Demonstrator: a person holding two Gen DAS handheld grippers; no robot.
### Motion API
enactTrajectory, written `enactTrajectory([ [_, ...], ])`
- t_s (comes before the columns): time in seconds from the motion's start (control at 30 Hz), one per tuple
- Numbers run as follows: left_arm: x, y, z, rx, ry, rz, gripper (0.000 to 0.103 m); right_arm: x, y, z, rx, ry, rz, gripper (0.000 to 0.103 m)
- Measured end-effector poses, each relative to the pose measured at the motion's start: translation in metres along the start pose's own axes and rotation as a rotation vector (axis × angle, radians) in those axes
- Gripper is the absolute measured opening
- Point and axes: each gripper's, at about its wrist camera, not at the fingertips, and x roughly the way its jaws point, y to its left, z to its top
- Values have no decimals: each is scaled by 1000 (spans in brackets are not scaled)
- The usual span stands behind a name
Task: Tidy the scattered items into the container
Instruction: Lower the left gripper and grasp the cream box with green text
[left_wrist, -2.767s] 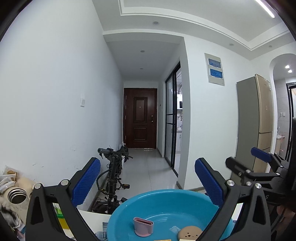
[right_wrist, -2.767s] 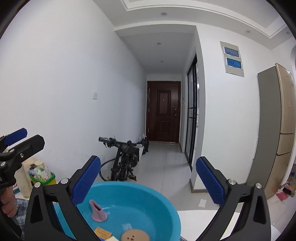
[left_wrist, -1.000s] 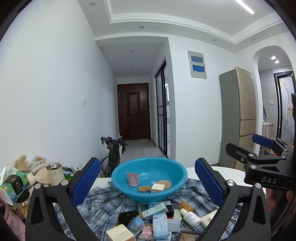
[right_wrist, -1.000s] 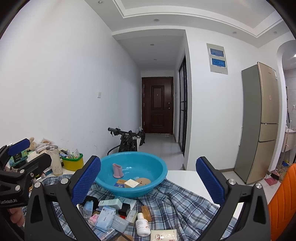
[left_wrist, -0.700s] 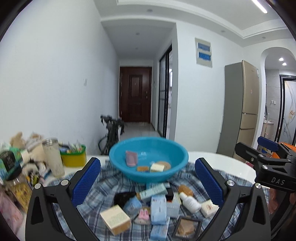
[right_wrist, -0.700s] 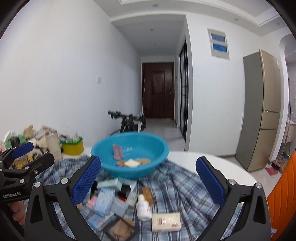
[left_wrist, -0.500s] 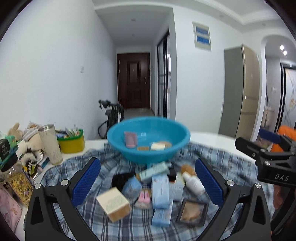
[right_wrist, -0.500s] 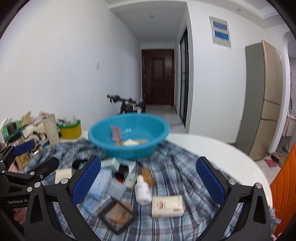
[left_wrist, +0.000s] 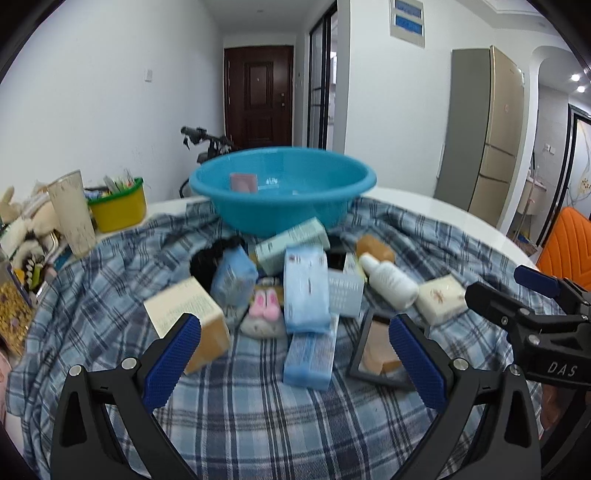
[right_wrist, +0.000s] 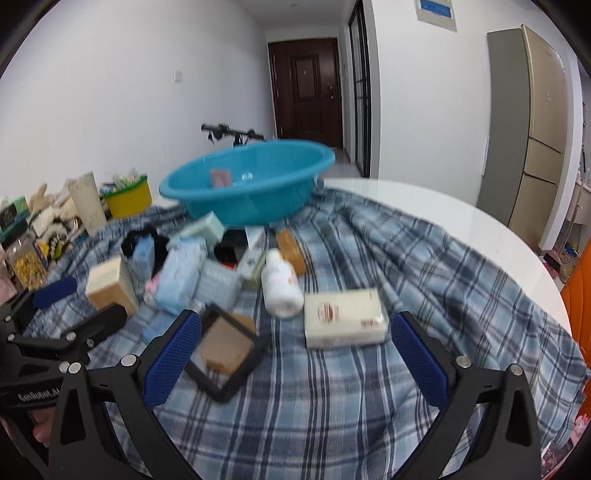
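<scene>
A white round table (right_wrist: 461, 218) carries a blue plaid cloth (right_wrist: 369, 369); beside the cloth's far-left edge stands a yellow tub (left_wrist: 118, 210).

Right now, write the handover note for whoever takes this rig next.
Left gripper: jaws open, empty, above the pile.
Right gripper: jaws open, empty, near the black frame and the white soap pack.
Basin sits at the far side of the plaid cloth; a pink item is already in it.
Left to do: boxes, the white bottle, blue packs, frame and soap all lie on the cloth in front of the basin. Nothing is grasped yet.
</scene>
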Motion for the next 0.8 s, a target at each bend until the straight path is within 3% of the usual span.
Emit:
enactTrajectory([
  [0.33, 11, 15, -19, -31, 67, -1, 103, 18, 5, -19, -10, 81, 10, 102],
  [0.8, 28, 62, -4, -33, 96, 40, 103, 28, 7, -18, -6, 104, 8, 102],
])
